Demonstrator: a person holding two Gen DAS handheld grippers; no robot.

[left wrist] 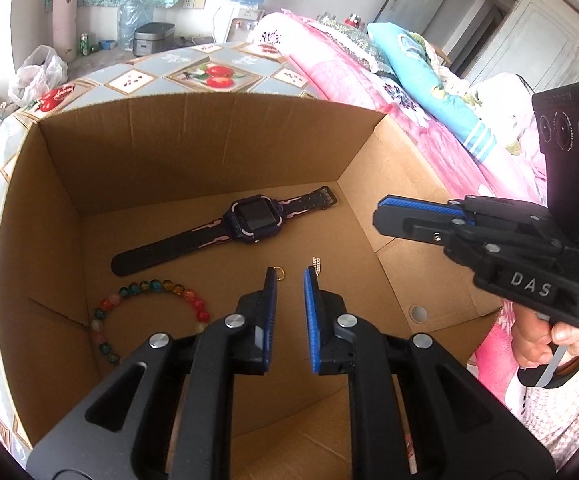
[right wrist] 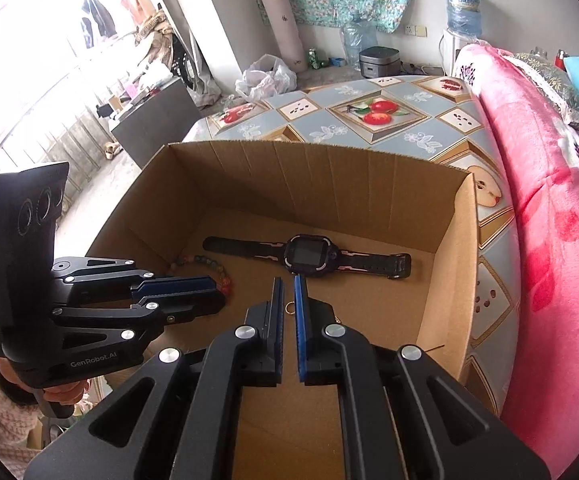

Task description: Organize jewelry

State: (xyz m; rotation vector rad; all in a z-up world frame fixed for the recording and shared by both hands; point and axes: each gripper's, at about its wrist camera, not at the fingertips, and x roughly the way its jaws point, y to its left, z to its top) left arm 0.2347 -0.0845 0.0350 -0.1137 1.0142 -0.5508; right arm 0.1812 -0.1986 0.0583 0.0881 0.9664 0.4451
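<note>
Hovering Over the Box

Both tools hang above the open cardboard box (left wrist: 193, 148) on the worktop (right wrist: 389, 120). Left hand-held gripper (left wrist: 290, 276): jaws parted, nothing between them. Right hand-held gripper (right wrist: 287, 285): a narrow gap, also nothing held. On the box floor, the watch (left wrist: 245, 218) lies flat with its strap stretched out; the bead bracelet (left wrist: 149, 312) curls just beside it, near a wall. A small gold ring (right wrist: 290, 308) sits on the cardboard below the right tips.
</note>
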